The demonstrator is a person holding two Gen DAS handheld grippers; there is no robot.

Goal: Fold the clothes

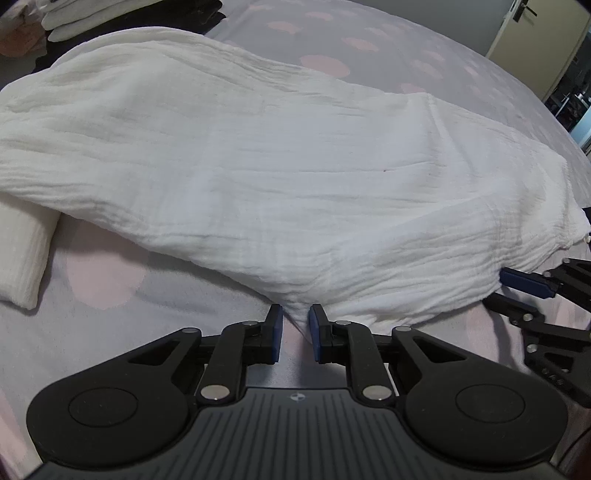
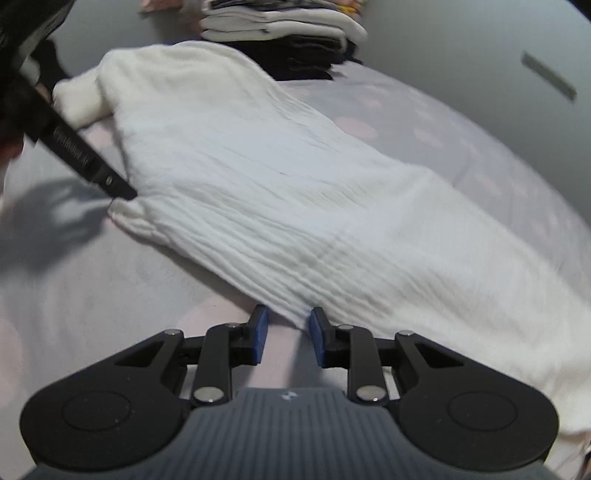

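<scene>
A: Foreground, left-wrist view: the left gripper (image 1: 295, 330) pinches the near hem of a white crinkled garment (image 1: 258, 166), a tongue of cloth caught between its blue pads (image 1: 276, 332).

B: And the other hand?

A: The right gripper (image 2: 286, 332) sits at the same near hem further along. Its jaws stand a little apart, the cloth's edge reaching just between the tips; the pads do not appear to press on it, so I read it as empty. In the left view it shows at the far right edge (image 1: 524, 282), tip against the fabric.

B: Where does the garment lie?

A: Spread on a grey bedspread with pink dots (image 1: 332, 62), ahead of both grippers. Its long axis runs across both hands' reach, slanting from the far left, near a stack of folded clothes (image 2: 280, 26), down to the near right.

B: So the coming move?

A: Likely a fold away from the hands, hem carried over the body. Both sit on the hem; the left already has its hold, so the right must close first.
</scene>
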